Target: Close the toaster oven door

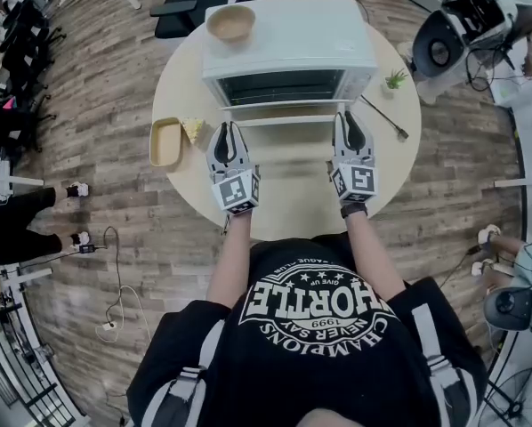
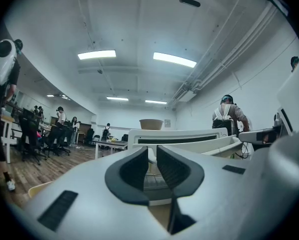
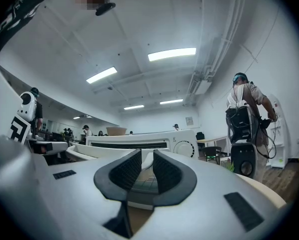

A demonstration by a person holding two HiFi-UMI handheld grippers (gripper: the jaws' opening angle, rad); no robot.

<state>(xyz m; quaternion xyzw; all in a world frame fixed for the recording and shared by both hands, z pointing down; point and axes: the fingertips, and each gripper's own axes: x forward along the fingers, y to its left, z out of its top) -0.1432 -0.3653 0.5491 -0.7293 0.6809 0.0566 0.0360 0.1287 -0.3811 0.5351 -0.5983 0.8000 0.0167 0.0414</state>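
A white toaster oven (image 1: 288,43) stands at the far side of a round table (image 1: 284,207). Its door (image 1: 284,111) is folded down flat, with the handle bar (image 1: 284,121) along the front edge. My left gripper (image 1: 229,129) points at the left end of that handle, and my right gripper (image 1: 350,118) at the right end. In the left gripper view the jaws of the left gripper (image 2: 152,152) stand a narrow gap apart with nothing gripped; the oven (image 2: 179,136) lies just beyond. The right gripper (image 3: 147,154) looks the same, facing the oven (image 3: 139,143).
A wooden bowl (image 1: 230,22) sits on top of the oven. A yellow tray (image 1: 165,141) and a piece of food (image 1: 193,130) lie to the left of my left gripper. A small plant (image 1: 395,80) and a thin black tool (image 1: 383,118) are on the right. People stand around the room.
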